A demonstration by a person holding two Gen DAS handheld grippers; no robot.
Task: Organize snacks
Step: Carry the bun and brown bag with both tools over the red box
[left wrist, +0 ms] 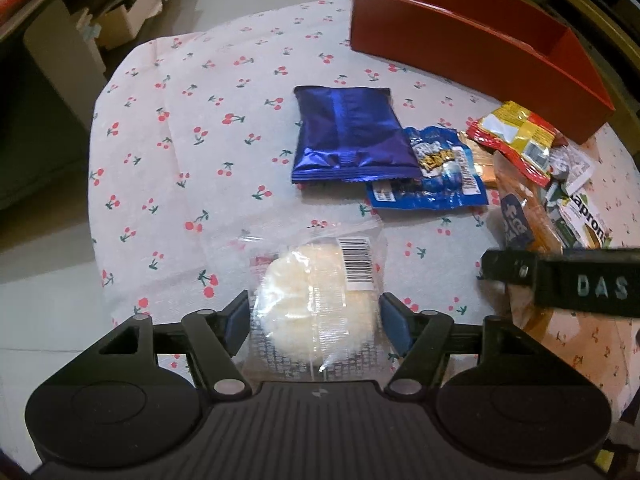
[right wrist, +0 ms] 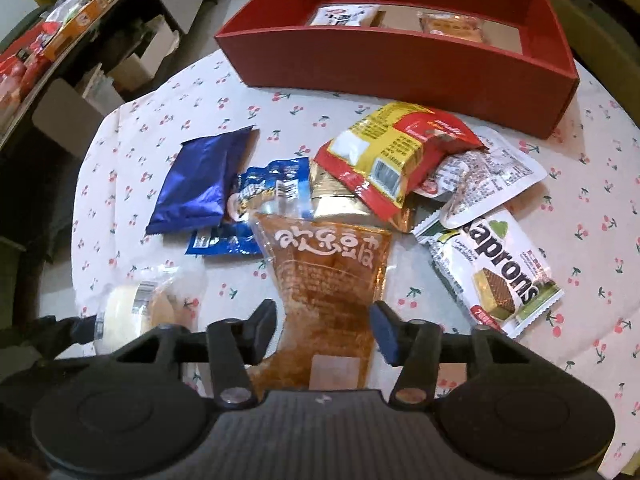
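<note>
My left gripper [left wrist: 314, 320] is shut on a clear-wrapped white rice cake [left wrist: 316, 300]; the pack also shows in the right wrist view [right wrist: 136, 312]. My right gripper [right wrist: 324, 328] is shut on an orange-brown snack pack [right wrist: 328, 276] with white Chinese letters, pinching its narrowed lower part. A red box [right wrist: 400, 68] stands at the back of the table with two snack packs [right wrist: 344, 16] inside. On the cloth lie a purple-blue foil pack [left wrist: 348, 132], a blue candy bag [left wrist: 436, 172], a red-yellow pack [right wrist: 392, 152] and a white Kaprons wafer pack [right wrist: 500, 276].
The round table has a white cherry-print cloth [left wrist: 192, 128]; its edge curves close on the left. Shelves and cardboard boxes [right wrist: 132, 52] stand beyond the table on the left. The right gripper's finger [left wrist: 560, 276] shows at the right in the left wrist view.
</note>
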